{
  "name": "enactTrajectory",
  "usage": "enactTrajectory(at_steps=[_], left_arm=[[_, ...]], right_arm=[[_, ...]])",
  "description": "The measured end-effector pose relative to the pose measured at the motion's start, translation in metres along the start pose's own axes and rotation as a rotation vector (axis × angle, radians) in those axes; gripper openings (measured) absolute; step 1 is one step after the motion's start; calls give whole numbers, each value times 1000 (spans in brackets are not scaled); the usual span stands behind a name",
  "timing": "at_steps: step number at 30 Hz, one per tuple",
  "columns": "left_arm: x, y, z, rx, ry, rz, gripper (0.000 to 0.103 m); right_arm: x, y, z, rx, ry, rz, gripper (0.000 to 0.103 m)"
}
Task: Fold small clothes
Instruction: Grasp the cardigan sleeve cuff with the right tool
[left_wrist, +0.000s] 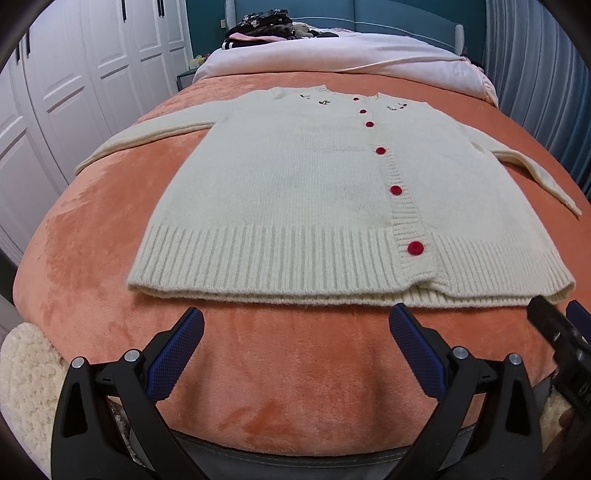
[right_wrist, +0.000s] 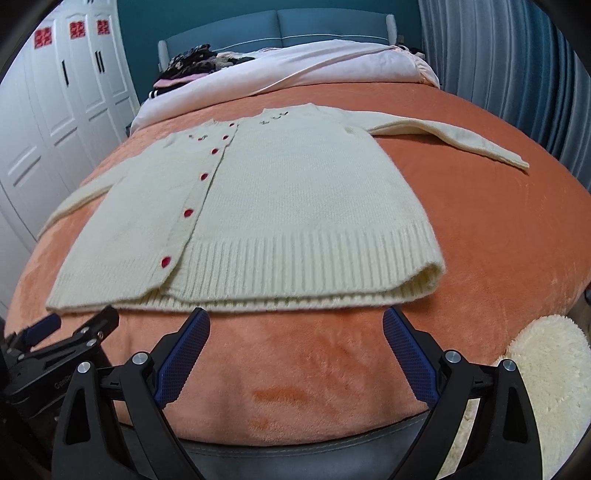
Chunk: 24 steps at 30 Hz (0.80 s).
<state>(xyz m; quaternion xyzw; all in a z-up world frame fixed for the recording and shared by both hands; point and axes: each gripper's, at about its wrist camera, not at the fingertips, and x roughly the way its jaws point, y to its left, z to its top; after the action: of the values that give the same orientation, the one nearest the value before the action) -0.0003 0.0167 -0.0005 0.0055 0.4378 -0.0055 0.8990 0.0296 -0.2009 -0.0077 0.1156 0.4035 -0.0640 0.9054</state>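
orange plush blanket (left_wrist: 295, 369) covers the foot of the bed, and both grippers hang over its near edge, just short of the sweater.

left gripper (left_wrist: 295, 321) has its blue textured fingers (left_wrist: 177, 354) spread wide apart, nothing between them, only bare blanket showing in the gap. right gripper (right_wrist: 296, 321) is the same deal, blue pads (right_wrist: 408, 354) splayed out and empty. each one peeks into the other's camera: the right one at the far right edge of the left wrist view, the left one at the lower left of the right wrist view. neither touches the knit, though the fingertips sit just beside its hem.

cream cardigan (left_wrist: 314, 177) lies flat, front up, buttoned, with its ribbed hem (left_wrist: 280, 258) facing the grippers and the neckline pointing toward the headboard. red buttons (left_wrist: 415, 247) run up the placket, which sits right of centre in the left view. small dark embroidery sits near the collar. both sleeves are stretched out to the sides; the right sleeve (right_wrist: 450, 138) reaches well out across the blanket.

further out: a white duvet (right_wrist: 325, 70) bunched at the head of the bed, a pile of dark clothes (left_wrist: 266, 24) on it, a teal headboard (right_wrist: 280, 26) behind, white wardrobe doors (left_wrist: 74, 74) on the left, grey-blue curtains (right_wrist: 498, 55) on the right. a fluffy cream thing (right_wrist: 554, 376) sits low beside the bed's corner, can't tell what it is.
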Motion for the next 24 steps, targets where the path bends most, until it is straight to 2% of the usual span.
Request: enactTrajectory(at_steps=[5,12,15,19,20,22,23,24], left_arm=[[-5,17,23,-116,6,-91,98],[5,13,55,-147,0,-78,98],[15,9,63,-134,22,-59,98],[32,4,71,-119,53,-40,98],[37,3,72,-116,65,-37,98],[47,2,75,-118,84,-37,98],[50,2,76,-119,90,-38,98],[53,1,77,-118,91,-40,98]], right_arm=[[14,-85,65,193,-50,0,93],[81,-246,176,506,-61,7,93],[120,-311,198,687,-38,25,93],[160,-372,197,908,-26,16,92],[166,-379,196,929,-21,5,88],[170,-385,199,924,-65,-24,79],[171,-385,203,911,-72,-38,53],[174,-385,209,893,-63,-37,11]])
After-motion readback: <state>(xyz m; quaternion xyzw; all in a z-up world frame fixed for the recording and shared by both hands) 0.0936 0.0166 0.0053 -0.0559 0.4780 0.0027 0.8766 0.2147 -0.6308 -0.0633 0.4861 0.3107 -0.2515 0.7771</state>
